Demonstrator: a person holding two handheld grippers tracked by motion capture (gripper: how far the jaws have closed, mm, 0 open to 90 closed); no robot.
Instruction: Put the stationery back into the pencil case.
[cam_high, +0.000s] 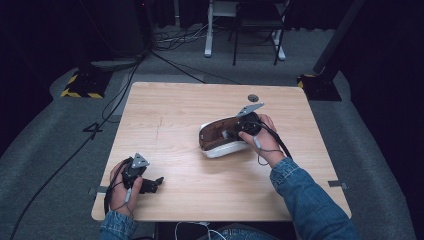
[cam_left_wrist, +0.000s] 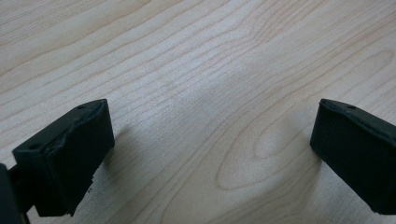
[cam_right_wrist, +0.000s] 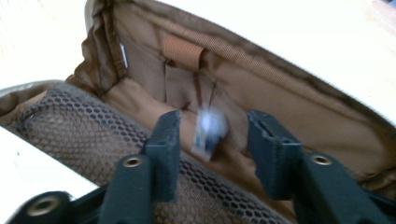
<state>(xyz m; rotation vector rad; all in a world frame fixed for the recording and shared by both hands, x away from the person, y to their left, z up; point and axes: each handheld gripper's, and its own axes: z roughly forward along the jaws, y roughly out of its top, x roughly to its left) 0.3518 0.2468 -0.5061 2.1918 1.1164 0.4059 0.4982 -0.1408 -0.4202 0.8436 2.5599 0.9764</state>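
Note:
A white pouch (cam_high: 216, 148) with a brown lining lies open near the middle of the wooden table (cam_high: 170, 110). My right gripper (cam_high: 234, 131) is at its mouth, pointing in. In the right gripper view the jaws stand open inside the pouch (cam_right_wrist: 289, 84), over a brown mesh pocket (cam_right_wrist: 79, 130). A small blurred white and blue object (cam_right_wrist: 208, 131) is in the gap between them, touching neither jaw. My left gripper (cam_high: 156, 183) rests near the table's front left corner. Its jaws are wide apart over bare wood (cam_left_wrist: 210, 93), with nothing between them.
A small dark round disc (cam_high: 253, 98) lies on the table beyond the pouch. Past the far edge are floor cables (cam_high: 175, 37), a chair's legs (cam_high: 255, 40) and two stand bases (cam_high: 82, 82).

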